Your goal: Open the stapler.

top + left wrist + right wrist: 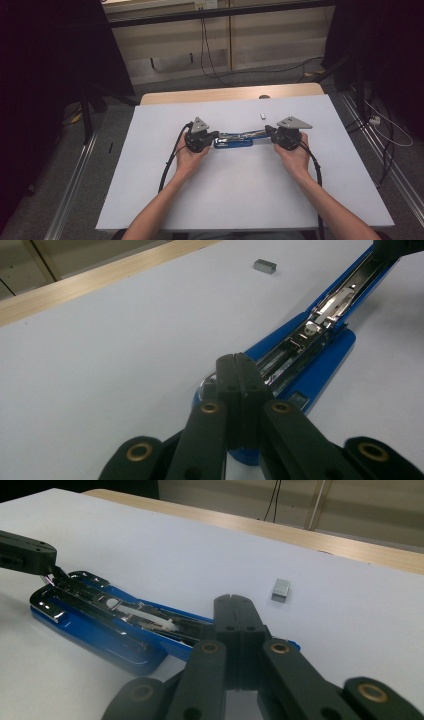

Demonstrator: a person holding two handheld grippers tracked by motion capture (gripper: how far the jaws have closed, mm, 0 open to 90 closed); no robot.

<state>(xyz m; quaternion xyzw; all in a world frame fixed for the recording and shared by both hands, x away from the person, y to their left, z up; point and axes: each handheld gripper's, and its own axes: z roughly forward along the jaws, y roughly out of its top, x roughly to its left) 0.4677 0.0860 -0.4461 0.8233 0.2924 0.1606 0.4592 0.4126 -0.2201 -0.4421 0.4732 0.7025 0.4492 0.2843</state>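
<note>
At mid-table (150, 175): blue stapler (233, 142), swung open with magazine exposed, between left gripper (212, 136) and right gripper (269, 132), both jaw pairs pressed together; staple block (262, 116) lies apart, apparently not yet loaded.

A white table (240, 200) sits mid-room, with a strip of pale wood edge (230, 94) along its far side. Beyond it a beige wall (280, 40) runs across, black cables (207, 50) dangling down it. Grey floor (60, 165) spreads either side; a metal rail (70, 195) lies left. Dark curtains (45, 60) flank both sides. Lighting is dim.
</note>
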